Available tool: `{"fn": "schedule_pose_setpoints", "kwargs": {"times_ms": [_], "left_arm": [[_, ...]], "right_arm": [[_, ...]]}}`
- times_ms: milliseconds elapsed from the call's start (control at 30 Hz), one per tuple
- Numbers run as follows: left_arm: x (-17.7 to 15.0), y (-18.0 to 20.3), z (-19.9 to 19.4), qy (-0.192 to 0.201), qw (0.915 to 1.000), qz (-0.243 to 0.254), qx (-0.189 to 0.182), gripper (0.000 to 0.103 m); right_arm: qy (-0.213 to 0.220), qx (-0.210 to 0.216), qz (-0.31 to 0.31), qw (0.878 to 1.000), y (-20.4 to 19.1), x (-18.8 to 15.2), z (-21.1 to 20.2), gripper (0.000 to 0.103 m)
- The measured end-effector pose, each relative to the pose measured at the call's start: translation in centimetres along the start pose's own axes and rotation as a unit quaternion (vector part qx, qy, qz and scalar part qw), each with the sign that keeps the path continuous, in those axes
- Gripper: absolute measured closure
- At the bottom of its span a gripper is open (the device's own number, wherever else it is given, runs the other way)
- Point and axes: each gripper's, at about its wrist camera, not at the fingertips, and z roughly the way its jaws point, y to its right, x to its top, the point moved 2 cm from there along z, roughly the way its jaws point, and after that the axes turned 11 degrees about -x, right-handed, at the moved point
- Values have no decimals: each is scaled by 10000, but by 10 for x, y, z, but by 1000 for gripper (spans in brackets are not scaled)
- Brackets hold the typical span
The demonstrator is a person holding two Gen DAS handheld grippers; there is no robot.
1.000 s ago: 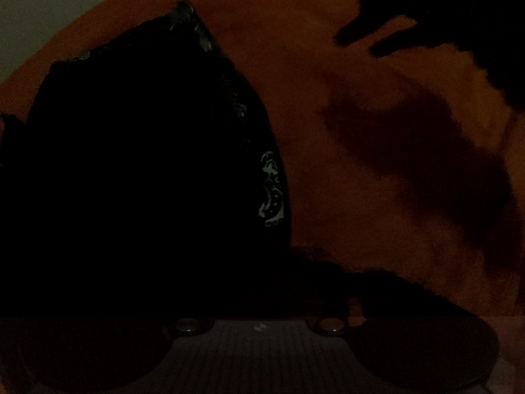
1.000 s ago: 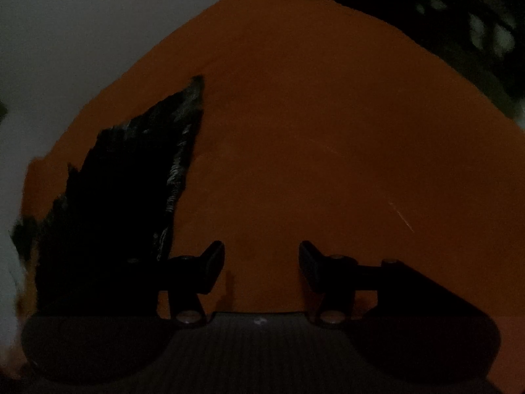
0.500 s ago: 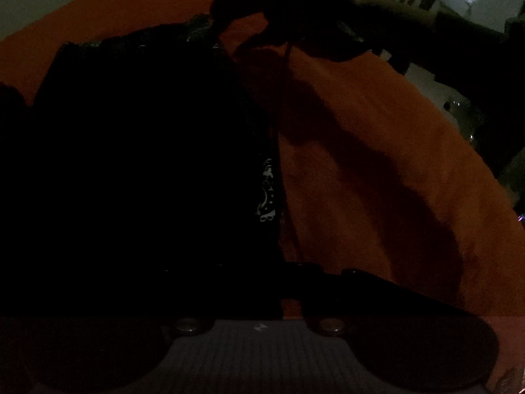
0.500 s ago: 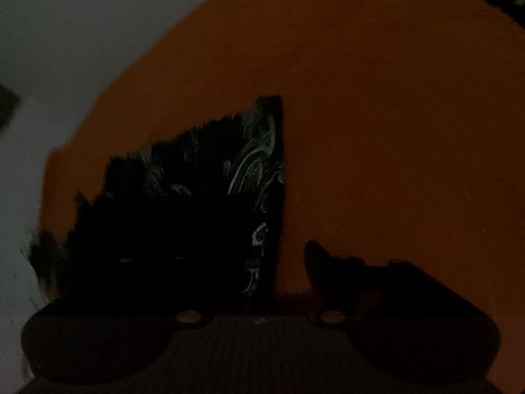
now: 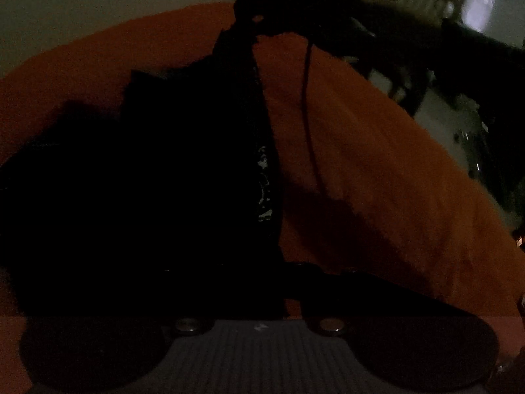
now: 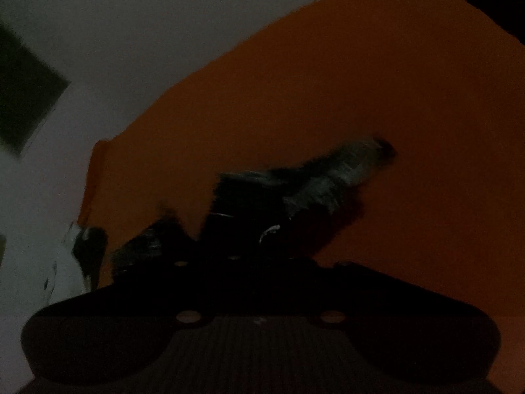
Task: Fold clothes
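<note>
Left wrist: both tongs (image 5: 282, 282) (image 6: 262, 262) pinch the black patterned garment (image 5: 164, 180) over orange cloth (image 5: 393, 164).

Dim light swallows the black garment (image 5: 147, 180), hiding the left gripper (image 5: 279, 282) jaws; the right gripper (image 6: 262, 269) jaws vanish likewise behind motion-blurred cloth

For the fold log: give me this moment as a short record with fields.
surface: orange cloth
garment: black patterned garment, one corner lifted off the surface
left hand-held gripper: at the garment's near edge; fingers lost in the dark, grip cannot be told
right hand-held gripper: seen from the left wrist view raised at the garment's top corner; appears to pinch it
lighting: very dim, detail poor
fold: not finished
</note>
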Motion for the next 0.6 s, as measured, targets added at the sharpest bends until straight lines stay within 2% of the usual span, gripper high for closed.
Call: {"fn": "schedule_pose_setpoints", "kwargs": {"times_ms": [100,200,333,467,533,600], "left_arm": [[-18,-31,-26,438,9978,-478,101,92],[-50,-66,-49,978,9887,-1127,122,92],[-115,-114,-71,1671,9658,-1958,324,92],[-174,-159,-66,1965,9410,-2728,396,92],[-195,-177,-61,2037,9310,-3021,245,91],[-210,-190,-56,2107,9204,-3291,116,82]], "right_arm": [[-44,-125,-691,9975,-89,17,12,99],[-191,-226,-1205,9923,-186,18,44,99],[-438,-177,-1864,9813,-304,-12,105,99],[-856,-174,-2410,9666,-394,-67,179,99],[-978,-334,-2721,9567,-427,-96,216,98],[-1092,-454,-3065,9445,-450,-121,246,84]]}}
